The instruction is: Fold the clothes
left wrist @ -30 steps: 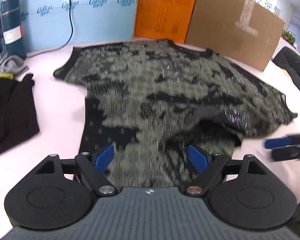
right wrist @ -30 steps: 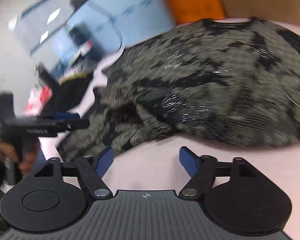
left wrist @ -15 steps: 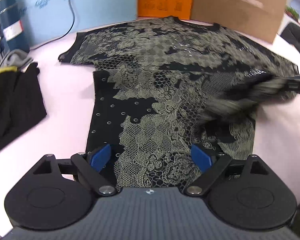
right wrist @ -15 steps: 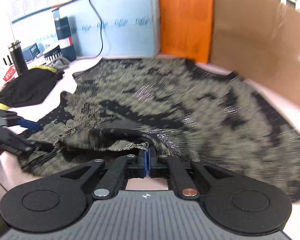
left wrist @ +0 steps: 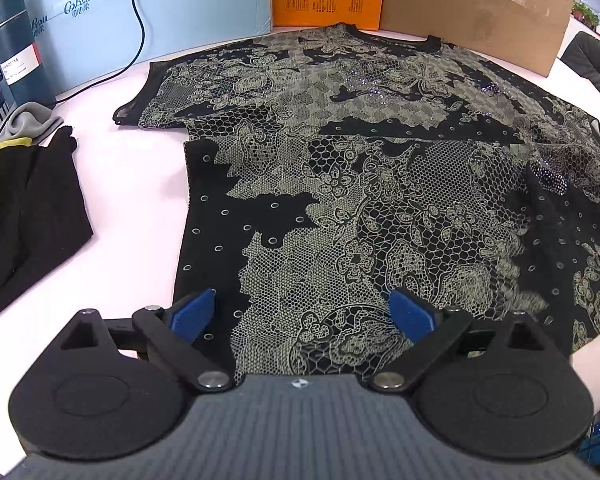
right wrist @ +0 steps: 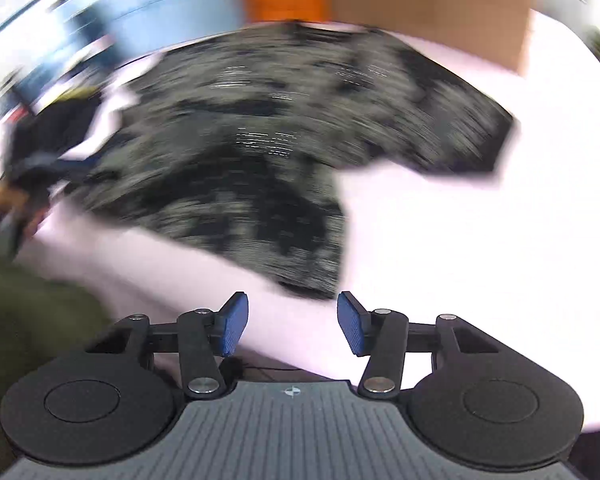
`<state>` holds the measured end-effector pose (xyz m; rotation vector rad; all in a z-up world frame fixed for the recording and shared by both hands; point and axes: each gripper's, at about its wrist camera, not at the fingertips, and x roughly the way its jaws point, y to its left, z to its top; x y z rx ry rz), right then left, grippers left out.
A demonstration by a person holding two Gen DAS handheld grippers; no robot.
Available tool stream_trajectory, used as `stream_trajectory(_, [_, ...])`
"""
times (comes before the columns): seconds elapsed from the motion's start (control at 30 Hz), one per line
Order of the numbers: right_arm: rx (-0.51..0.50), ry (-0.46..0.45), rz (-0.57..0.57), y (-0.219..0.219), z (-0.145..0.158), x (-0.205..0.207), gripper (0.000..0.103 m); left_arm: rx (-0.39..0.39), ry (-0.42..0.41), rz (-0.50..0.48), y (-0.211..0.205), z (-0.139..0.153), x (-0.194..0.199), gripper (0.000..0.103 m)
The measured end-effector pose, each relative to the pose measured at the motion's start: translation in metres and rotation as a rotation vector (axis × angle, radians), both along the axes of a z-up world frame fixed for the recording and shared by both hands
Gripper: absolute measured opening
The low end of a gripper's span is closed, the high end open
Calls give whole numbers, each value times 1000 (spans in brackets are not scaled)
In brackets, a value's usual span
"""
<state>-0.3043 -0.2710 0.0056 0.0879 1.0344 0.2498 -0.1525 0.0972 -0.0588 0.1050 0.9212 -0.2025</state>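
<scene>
Both tools are opening with nothing between their pads: our left tool (left wrist: 302,314) over the hem, our right tool (right wrist: 293,322) just released and pulled clear. Patterned shirt (left wrist: 364,184) lies flattened on the bench (left wrist: 136,184), ready for folding.

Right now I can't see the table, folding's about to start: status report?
Left gripper opening wide over shirt hem, gripping nothing. Right gripper opening, empty. Patterned shirt spread flat. Black garment lies apart, clear.
</scene>
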Motion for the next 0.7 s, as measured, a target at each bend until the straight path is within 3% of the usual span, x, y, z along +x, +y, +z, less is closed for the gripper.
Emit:
stream_trajectory(0.13, [31, -34, -107, -2, -46, 1, 47, 11, 5, 16, -2, -1, 1, 103])
stream_trajectory(0.23, [-53, -183, -69, 16, -67, 3, 46, 12, 5, 19, -3, -2, 1, 103])
stream_trajectory(0.33, [-128, -274, -44, 31, -78, 18, 3, 16, 10, 24, -4, -1, 2, 103])
stream_trajectory(0.43, [-244, -332, -69, 30, -59, 29, 2, 17, 22, 20, -4, 0, 5, 103])
stream_trajectory(0.6, [-469, -518, -56, 32, 18, -8, 2, 12, 12, 11, -1, -1, 3, 103])
stream_trajectory(0.67, [-555, -471, 0, 35, 28, -24, 2, 9, -1, 8, 0, -2, 1, 103])
stream_trajectory(0.7, [-536, -356, 32, 31, 23, -26, 6, 7, -7, 7, 1, -2, 0, 103])
